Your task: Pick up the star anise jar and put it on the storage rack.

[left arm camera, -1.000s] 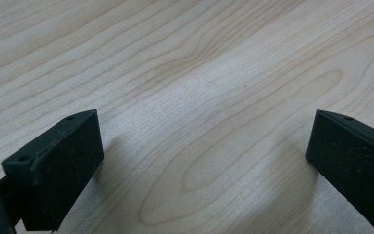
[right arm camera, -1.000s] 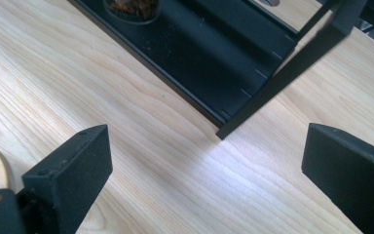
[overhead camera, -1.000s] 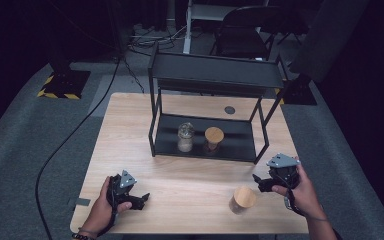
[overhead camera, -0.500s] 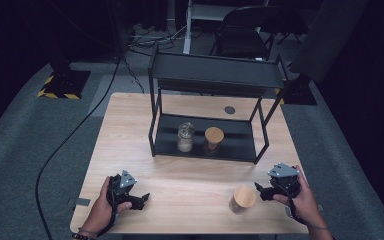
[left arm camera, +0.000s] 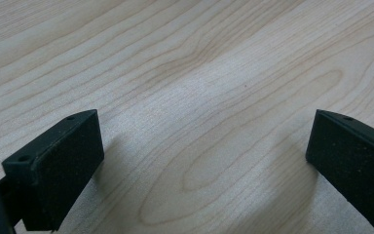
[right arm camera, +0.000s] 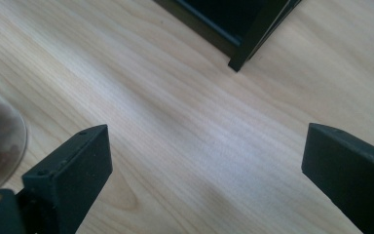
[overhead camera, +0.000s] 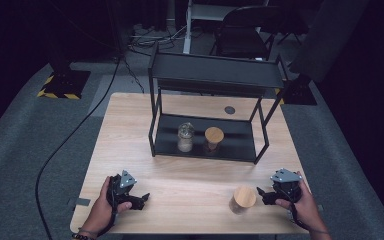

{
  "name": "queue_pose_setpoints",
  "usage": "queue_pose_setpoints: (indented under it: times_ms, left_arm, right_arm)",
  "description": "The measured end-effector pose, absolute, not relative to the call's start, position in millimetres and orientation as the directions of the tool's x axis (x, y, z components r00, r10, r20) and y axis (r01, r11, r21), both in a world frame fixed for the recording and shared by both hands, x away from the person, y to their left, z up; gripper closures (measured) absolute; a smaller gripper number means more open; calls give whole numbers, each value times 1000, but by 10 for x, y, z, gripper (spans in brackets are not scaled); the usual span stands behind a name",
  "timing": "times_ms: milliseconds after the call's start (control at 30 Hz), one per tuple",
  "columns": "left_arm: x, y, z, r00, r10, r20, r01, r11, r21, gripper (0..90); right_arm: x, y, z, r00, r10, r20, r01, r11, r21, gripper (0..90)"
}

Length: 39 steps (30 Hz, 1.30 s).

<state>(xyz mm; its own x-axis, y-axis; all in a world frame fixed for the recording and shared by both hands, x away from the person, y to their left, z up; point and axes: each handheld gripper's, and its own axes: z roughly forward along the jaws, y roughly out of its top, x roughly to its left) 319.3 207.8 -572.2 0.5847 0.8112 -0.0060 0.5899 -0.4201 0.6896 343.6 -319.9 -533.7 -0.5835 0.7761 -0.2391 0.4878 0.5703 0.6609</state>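
A person's right gripper (overhead camera: pixel 263 194), jaws spread wide and empty, sits low over the wooden table (overhead camera: pixel 190 180) just beside a cork-lidded glass jar (overhead camera: pixel 243 198), which stands off its left jaw. The left gripper (overhead camera: pixel 141 198), jaws likewise spread, rests well apart from the jar. Ahead of both, two jars stand on a black shelf rack (overhead camera: pixel 215 77).

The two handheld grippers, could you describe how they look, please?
Both are black. The left gripper and right gripper each carry a grey three-cornered plate on top. Each has two blocky black fingers with matte pads and small screw holes. The left wrist wears a bracelet.
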Motion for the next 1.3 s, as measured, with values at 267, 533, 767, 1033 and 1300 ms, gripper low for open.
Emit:
queue_pose_setpoints:
  times_ms: [267,533,767,1033,1300]
  left_arm:
    - [3193,2078,-5722,585,811,-6,590,-420,689,0]
    - [3193,2078,-5722,585,811,-6,590,-420,690,0]
    - [3193,2078,-5721,585,811,-6,590,-421,689,0]
    - [3195,2077,-5721,586,810,-9,592,-420,688,0]
    - [3195,2076,-5721,587,810,-8,591,-421,688,0]
  right_arm:
    - [3431,-3305,-5494,-570,803,-172,526,518,674,42]
    - [3437,-3383,-5597,-562,818,-123,547,479,687,34]
    - [3468,-3493,-5672,-555,831,-20,575,401,713,2]
    - [3473,-3500,-5673,-559,829,-20,574,404,712,1]
    - [3475,-3500,-5673,-559,829,-20,574,404,713,1]
